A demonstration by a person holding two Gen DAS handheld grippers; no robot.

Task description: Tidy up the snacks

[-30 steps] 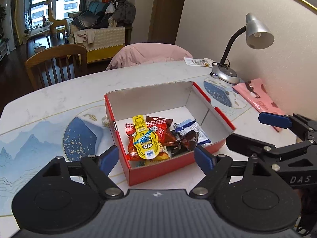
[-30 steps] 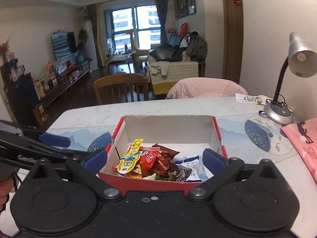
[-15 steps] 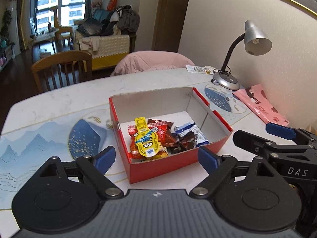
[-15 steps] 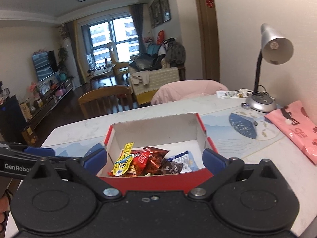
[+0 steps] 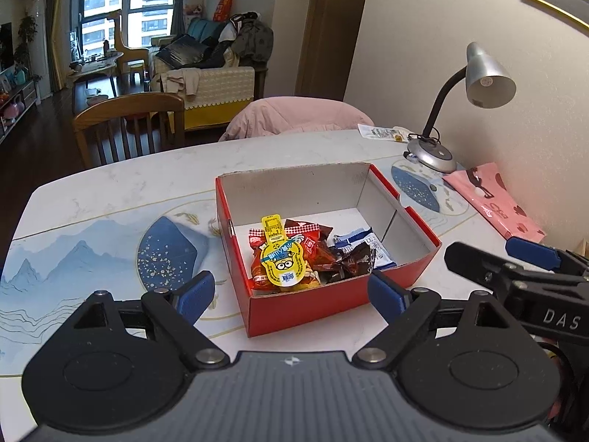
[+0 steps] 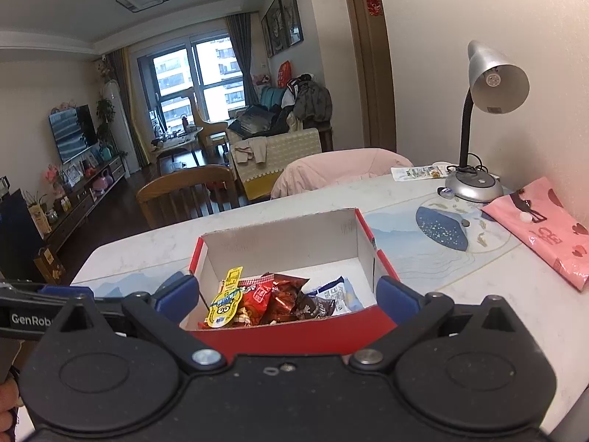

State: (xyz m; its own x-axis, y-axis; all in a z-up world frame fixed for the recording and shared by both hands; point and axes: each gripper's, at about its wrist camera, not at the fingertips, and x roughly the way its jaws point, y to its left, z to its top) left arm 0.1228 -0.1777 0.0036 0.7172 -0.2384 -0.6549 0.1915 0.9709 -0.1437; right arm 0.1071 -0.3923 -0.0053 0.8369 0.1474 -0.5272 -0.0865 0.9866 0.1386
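A red cardboard box (image 5: 405,217) with white inner walls (image 6: 279,243) stands open on the table. In its near half lie a yellow cartoon packet (image 5: 281,261) (image 6: 224,300), red packets (image 5: 316,246), a dark brown packet (image 5: 349,261) and a blue-and-white packet (image 5: 368,243). My left gripper (image 5: 291,296) hovers open just short of the box's front wall, nothing between its blue pads. The right gripper (image 6: 287,294) is open too and empty. Seen from the left wrist, it hangs to the right of the box, apart from it (image 5: 515,258).
A silver desk lamp (image 5: 486,81) stands at the far right by the wall, a pink printed bag (image 5: 493,199) in front of it. A small packet (image 5: 383,132) lies at the far table edge. A wooden chair (image 5: 129,125) and a pink-draped chair (image 5: 294,118) stand behind.
My left gripper has backed off a little from the box and its jaws have spread slightly wider. The right wrist view has rolled and tipped upward. The snacks have not moved.
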